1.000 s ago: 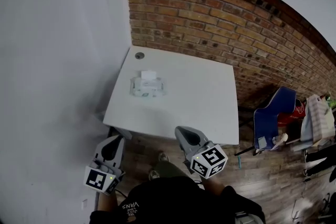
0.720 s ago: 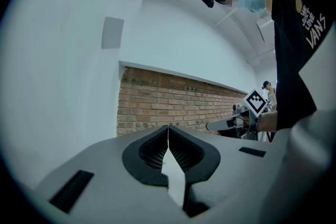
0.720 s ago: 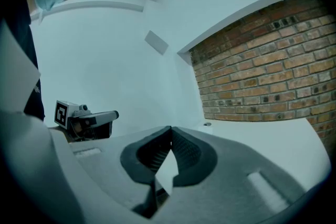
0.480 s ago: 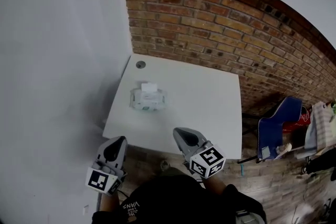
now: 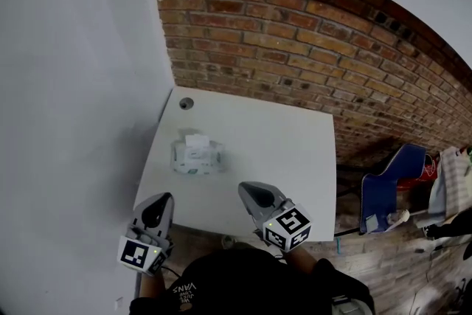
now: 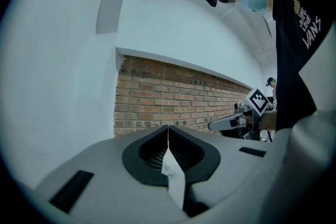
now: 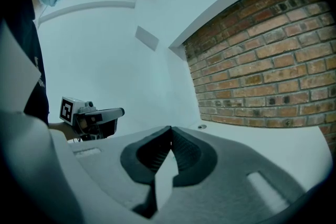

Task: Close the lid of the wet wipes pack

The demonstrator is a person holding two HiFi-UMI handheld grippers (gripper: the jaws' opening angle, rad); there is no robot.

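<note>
Left tongs (image 5: 156,209) and right tongs (image 5: 256,193) hang at the lower middle of the frame, each with jaws pressed together on nothing. Wet wipes pack (image 5: 196,158) lies left of centre on the white tabletop (image 5: 280,151), well apart from both, with its lid (image 5: 195,139) standing up.

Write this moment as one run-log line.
wet wipes pack: on white table, lid open | left claw: shut, empty | right claw: shut, empty | contact: none
</note>
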